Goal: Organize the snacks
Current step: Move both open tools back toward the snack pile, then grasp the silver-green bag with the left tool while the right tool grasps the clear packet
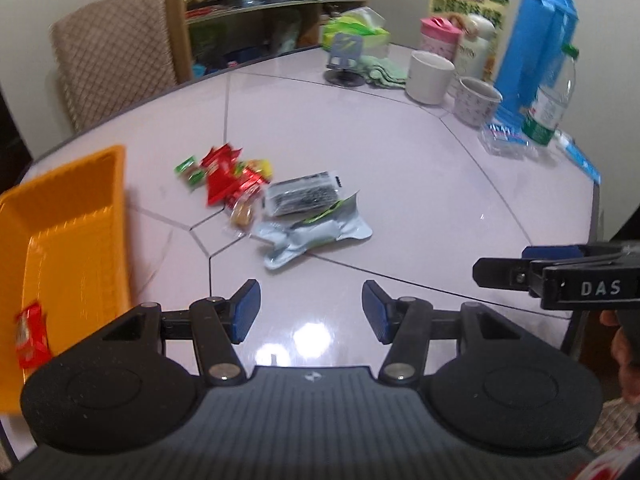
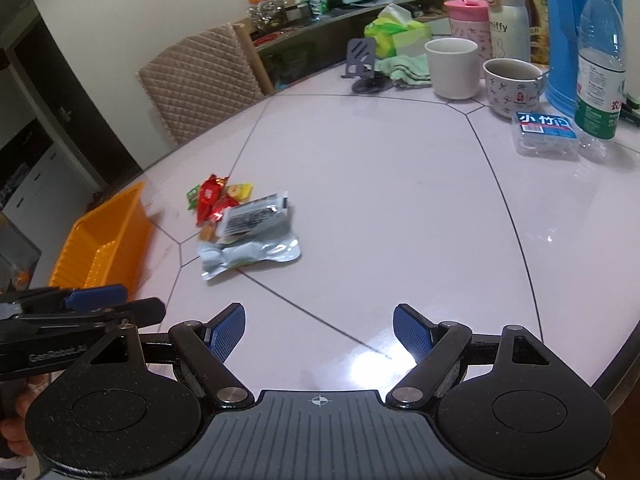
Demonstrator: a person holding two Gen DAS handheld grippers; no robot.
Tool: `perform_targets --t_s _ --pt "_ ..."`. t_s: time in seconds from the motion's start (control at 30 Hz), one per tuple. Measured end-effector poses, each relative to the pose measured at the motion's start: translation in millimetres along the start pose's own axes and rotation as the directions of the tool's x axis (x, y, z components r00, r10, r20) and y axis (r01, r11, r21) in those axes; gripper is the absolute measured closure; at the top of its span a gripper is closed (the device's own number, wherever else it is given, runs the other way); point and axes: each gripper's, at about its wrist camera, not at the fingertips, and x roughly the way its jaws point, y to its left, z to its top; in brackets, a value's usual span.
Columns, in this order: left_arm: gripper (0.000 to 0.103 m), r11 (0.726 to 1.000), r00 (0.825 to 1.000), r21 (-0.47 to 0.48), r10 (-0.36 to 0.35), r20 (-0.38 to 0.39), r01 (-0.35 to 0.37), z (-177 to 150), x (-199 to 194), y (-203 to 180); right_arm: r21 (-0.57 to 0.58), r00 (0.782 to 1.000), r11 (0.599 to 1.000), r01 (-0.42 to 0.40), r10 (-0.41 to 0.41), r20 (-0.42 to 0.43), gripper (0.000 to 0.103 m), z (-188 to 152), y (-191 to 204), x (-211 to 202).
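A pile of snacks lies mid-table: red packets (image 1: 224, 178) (image 2: 210, 200), small green candies (image 1: 188, 170), a black-and-white packet (image 1: 304, 194) (image 2: 254, 216) and a silver pouch (image 1: 312, 238) (image 2: 248, 256). An orange basket (image 1: 68, 240) (image 2: 100, 248) stands at the left with one red packet (image 1: 30, 336) inside. My left gripper (image 1: 311, 312) is open and empty, above the table near the pile. My right gripper (image 2: 319, 334) is open and empty, further back. Each gripper shows at the edge of the other's view.
At the back right stand a white mug (image 2: 454, 68), a patterned cup (image 2: 514, 84), a water bottle (image 2: 600, 64), a blue thermos (image 1: 536, 44), a toothpick box (image 2: 546, 134), a phone stand (image 2: 362, 64) and a green cloth (image 2: 408, 70). A chair (image 2: 200, 84) stands behind the table.
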Motion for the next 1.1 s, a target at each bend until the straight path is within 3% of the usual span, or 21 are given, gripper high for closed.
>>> perform_targets --t_s 0.23,0.53,0.83,0.97,1.1 --pt "0.05 0.992 1.0 0.128 0.006 0.002 -0.007 15.5 33.8 -11.2 0.016 1.0 1.0 0.01 -0.01 -0.014 0.022 8.1 -10.2 12.5" --pt "0.05 0.961 0.999 0.272 0.044 0.006 -0.044 27.2 76.0 -18.7 0.038 0.999 0.999 0.022 -0.02 -0.034 0.022 19.6 -21.5 30.7" --pt "0.051 0.903 0.998 0.426 0.061 0.006 -0.058 24.1 105.3 -26.8 0.071 0.998 0.997 0.033 -0.028 -0.064 0.022 23.0 -32.3 44.0" --pt "0.054 0.876 0.998 0.479 0.067 -0.01 -0.054 22.4 117.3 -27.2 0.084 0.997 0.996 0.039 -0.033 -0.072 0.022 24.6 -36.9 47.3" --pt "0.069 0.866 0.999 0.5 0.043 -0.03 -0.022 24.5 122.5 -26.6 0.095 0.996 0.994 0.044 -0.037 -0.077 0.022 25.8 -40.9 49.3"
